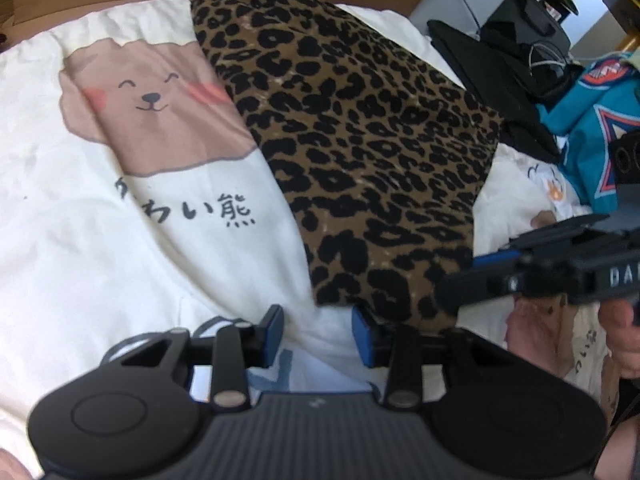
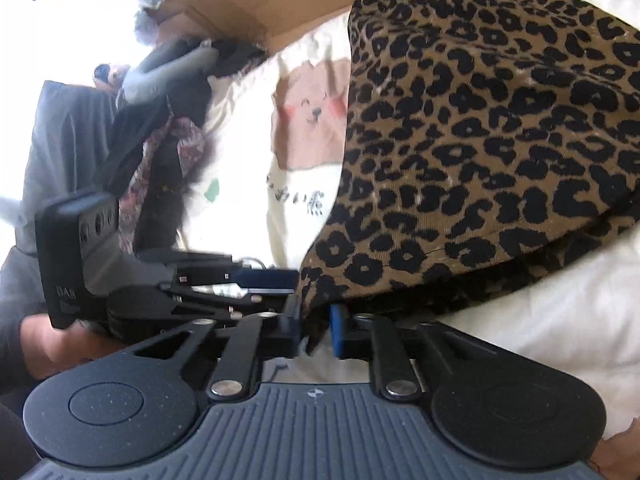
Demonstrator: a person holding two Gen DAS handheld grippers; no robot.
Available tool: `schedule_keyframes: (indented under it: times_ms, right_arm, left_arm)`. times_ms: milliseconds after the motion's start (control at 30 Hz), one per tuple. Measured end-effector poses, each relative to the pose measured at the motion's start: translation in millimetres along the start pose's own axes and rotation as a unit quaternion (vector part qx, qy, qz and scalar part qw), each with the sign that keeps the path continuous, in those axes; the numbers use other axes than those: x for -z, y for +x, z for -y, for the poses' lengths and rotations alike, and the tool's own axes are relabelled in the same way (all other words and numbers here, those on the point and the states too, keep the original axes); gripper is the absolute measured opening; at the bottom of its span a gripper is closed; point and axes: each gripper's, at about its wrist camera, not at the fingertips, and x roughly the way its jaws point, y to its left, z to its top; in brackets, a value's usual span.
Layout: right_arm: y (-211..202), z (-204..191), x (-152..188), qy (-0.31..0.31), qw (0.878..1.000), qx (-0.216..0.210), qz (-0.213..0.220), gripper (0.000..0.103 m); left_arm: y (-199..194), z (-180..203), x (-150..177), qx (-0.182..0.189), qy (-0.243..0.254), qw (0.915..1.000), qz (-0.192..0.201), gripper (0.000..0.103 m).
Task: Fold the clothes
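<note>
Right gripper (image 2: 316, 330) is pinching the leopard cloth (image 2: 480, 128) at its near corner, jaws nearly together on the fabric. Left gripper (image 1: 318, 334) is sitting with jaws apart just beside that corner, over the white bear sheet (image 1: 100, 208), gripping nothing.

Leopard-print garment (image 2: 480, 140) runs off the top and right edges of the right wrist view; its near corner hides the right gripper's fingers' (image 2: 339, 330) tips. Bear print (image 1: 160, 112) on the cream bedcover is part covered by it. Background clutter (image 1: 540, 40) is too blurred to identify.
</note>
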Motion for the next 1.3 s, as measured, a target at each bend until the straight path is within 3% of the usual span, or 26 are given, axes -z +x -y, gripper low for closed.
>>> schedule_keyframes:
  times_ms: [333, 500, 633, 667, 733, 1033, 1300]
  right_arm:
    - [-16, 27, -17, 0.1, 0.993, -0.034, 0.041, 0.006]
    - [-19, 36, -24, 0.133, 0.988, -0.047, 0.056, 0.006]
    - [-19, 38, -27, 0.136, 0.988, -0.047, 0.057, 0.006]
    - [-18, 38, -27, 0.136, 0.988, -0.047, 0.056, 0.006]
    - [-18, 38, -26, 0.136, 0.988, -0.048, 0.053, 0.006]
    - [-15, 34, -19, 0.118, 0.992, -0.043, 0.028, 0.008]
    - [5, 25, -2, 0.071, 0.996, 0.013, -0.049, 0.009]
  left_arm:
    - [-9, 7, -2, 0.049, -0.021, 0.9975, 0.045, 0.042]
    - [4, 10, -2, 0.042, -0.021, 0.9985, 0.028, 0.042]
    - [7, 5, -2, 0.06, -0.049, 0.9963, 0.038, 0.04]
    - [7, 3, -3, 0.065, -0.057, 0.9955, 0.04, 0.036]
    - [8, -2, -4, 0.068, -0.068, 0.9947, 0.036, 0.01]
    - [-15, -35, -6, 0.09, -0.135, 0.9853, 0.053, 0.006]
    - [-21, -48, -10, 0.058, -0.12, 0.9899, 0.048, 0.005]
